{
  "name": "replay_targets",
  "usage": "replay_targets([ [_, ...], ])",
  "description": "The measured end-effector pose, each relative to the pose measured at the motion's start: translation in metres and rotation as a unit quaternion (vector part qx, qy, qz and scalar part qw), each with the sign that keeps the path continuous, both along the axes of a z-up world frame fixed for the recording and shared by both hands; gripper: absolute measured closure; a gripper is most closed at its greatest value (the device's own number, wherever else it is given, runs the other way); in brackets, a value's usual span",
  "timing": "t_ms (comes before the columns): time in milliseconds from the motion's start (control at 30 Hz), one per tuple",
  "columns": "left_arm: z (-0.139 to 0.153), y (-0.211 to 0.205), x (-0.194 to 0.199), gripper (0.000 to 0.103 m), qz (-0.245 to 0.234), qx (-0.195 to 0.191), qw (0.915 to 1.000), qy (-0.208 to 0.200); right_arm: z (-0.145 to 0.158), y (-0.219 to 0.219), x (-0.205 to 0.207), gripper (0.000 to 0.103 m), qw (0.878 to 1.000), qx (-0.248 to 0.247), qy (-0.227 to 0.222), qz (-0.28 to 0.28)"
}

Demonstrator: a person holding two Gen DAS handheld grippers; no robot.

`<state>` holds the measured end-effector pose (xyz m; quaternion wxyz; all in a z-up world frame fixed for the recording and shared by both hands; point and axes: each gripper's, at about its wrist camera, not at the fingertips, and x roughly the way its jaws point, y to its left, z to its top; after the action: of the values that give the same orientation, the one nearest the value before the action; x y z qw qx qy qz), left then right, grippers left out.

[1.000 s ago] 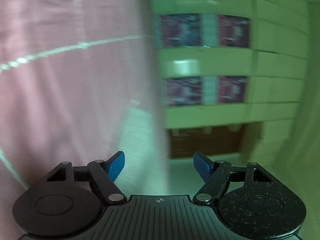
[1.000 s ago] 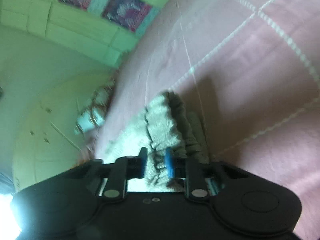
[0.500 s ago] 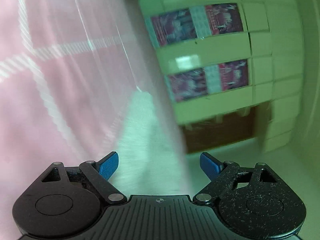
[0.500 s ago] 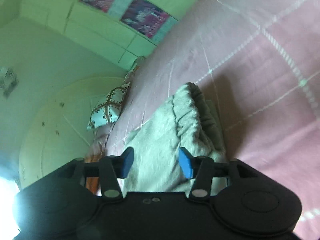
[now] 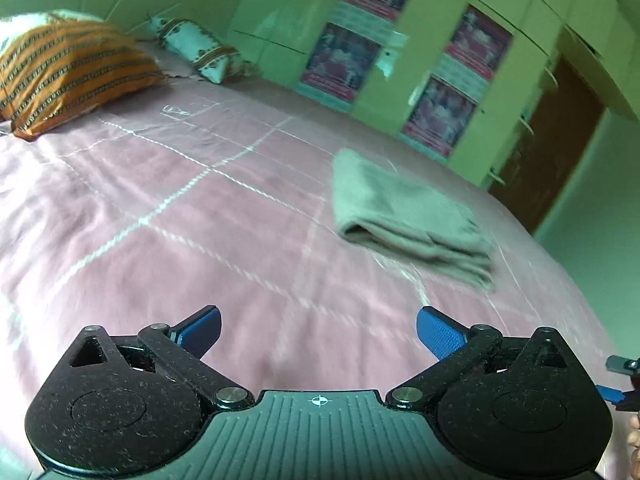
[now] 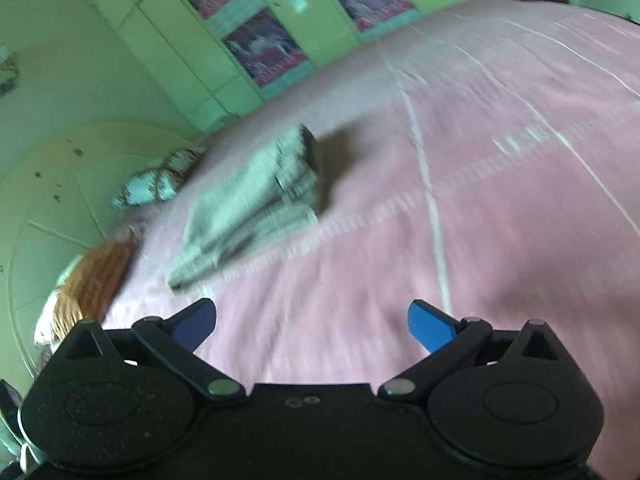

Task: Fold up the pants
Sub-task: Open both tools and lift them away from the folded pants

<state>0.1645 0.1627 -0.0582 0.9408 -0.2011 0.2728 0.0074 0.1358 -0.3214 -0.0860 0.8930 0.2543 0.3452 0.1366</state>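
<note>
A pink bedspread with pale grid lines is covering the bed, filling most of both views. Green wardrobe doors are standing along the far side. An orange striped pillow is lying at the far left. The folded grey pants are resting flat on the bedspread, far from both grippers. The left gripper and right gripper are opening, jaws spreading wide with nothing between them.
</note>
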Motion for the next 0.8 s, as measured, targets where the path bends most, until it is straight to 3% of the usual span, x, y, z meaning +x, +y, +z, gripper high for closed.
replay_targets([
  [133,0.016,-0.022,-0.04,0.0,-0.01,0.029,0.9994,-0.013,-0.005,0.015,-0.052,0.006,0.999,-0.049,-0.011,0.002],
  [267,0.026,-0.035,-0.09,0.0,-0.008,0.045,0.9988,-0.018,0.011,0.025,-0.091,0.006,0.991,-0.116,-0.059,-0.013],
  [467,0.045,-0.055,-0.135,0.0,0.009,0.041,0.9977,-0.054,0.036,0.025,-0.123,0.006,0.986,-0.112,-0.113,-0.055],
  [667,0.07,-0.097,-0.147,0.0,0.014,0.065,0.9909,-0.117,0.054,0.048,-0.142,0.006,0.979,-0.129,-0.153,-0.034],
  [800,0.081,-0.121,-0.159,0.0,0.022,0.082,0.9887,-0.124,0.067,0.07,-0.156,0.006,0.968,-0.164,-0.191,-0.009],
])
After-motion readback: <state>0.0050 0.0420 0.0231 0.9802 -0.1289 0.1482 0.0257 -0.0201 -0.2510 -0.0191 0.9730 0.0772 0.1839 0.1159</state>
